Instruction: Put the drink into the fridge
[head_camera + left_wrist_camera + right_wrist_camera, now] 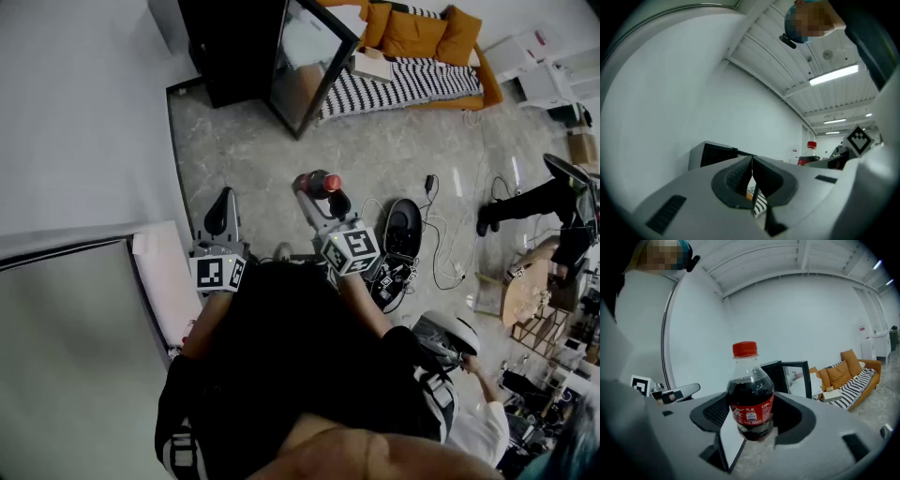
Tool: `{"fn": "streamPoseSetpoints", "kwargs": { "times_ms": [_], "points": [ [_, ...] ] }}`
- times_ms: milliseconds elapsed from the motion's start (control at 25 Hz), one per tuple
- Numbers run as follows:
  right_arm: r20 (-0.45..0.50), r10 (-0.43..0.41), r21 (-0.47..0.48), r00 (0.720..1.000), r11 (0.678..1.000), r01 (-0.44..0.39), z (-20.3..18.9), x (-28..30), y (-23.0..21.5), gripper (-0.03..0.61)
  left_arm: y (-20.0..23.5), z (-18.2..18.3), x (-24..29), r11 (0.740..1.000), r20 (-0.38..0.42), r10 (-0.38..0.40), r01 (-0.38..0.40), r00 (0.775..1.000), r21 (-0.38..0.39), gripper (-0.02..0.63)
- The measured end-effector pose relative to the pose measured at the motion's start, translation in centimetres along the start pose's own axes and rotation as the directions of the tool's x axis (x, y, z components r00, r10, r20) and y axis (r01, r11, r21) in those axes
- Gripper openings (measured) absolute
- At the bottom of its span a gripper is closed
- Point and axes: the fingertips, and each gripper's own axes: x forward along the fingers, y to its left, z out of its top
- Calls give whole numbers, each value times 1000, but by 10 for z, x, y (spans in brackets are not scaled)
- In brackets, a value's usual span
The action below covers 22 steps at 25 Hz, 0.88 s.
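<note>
A cola bottle (322, 182) with a red cap and red label stands upright between the fingers of my right gripper (321, 193), which is shut on it above the floor. In the right gripper view the bottle (751, 399) fills the gap of the right gripper (752, 417), both pads against its sides. My left gripper (221, 208) is to the left, shut and empty, its jaws meeting in the left gripper view (752, 161). The bottle (809, 153) also shows there at the right. Ahead stands the black fridge (234, 47) with its glass door (309, 61) swung open.
An orange sofa with a striped mattress (412, 80) lies behind the fridge. Cables and a black round device (405, 227) lie on the floor to the right. A white cabinet (159, 272) is at my left. A person's legs (530, 202) show at the right.
</note>
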Motion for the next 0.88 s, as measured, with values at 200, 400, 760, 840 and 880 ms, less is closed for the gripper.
{"fn": "streamPoseSetpoints", "kwargs": {
  "times_ms": [200, 400, 760, 840, 880],
  "points": [
    [-2, 1, 0, 1000, 1000, -1, 1, -2, 0, 287, -3, 1, 0, 1000, -1, 1, -1, 1000, -3, 6],
    [-4, 3, -4, 1000, 1000, -3, 3, 1, 3, 287, 1, 4, -1, 1000, 1, 7, -7, 1000, -3, 6],
    [3, -3, 8, 1000, 1000, 3, -1, 10, 11, 287, 15, 0, -4, 1000, 2, 4, -4, 1000, -5, 6],
    [3, -4, 11, 1000, 1000, 4, 0, 14, 15, 287, 21, 2, -4, 1000, 1, 4, -4, 1000, -6, 6],
    [3, -4, 11, 1000, 1000, 4, 1, 16, 17, 287, 24, 3, -4, 1000, 0, 5, -4, 1000, -6, 6]
  ]
}}
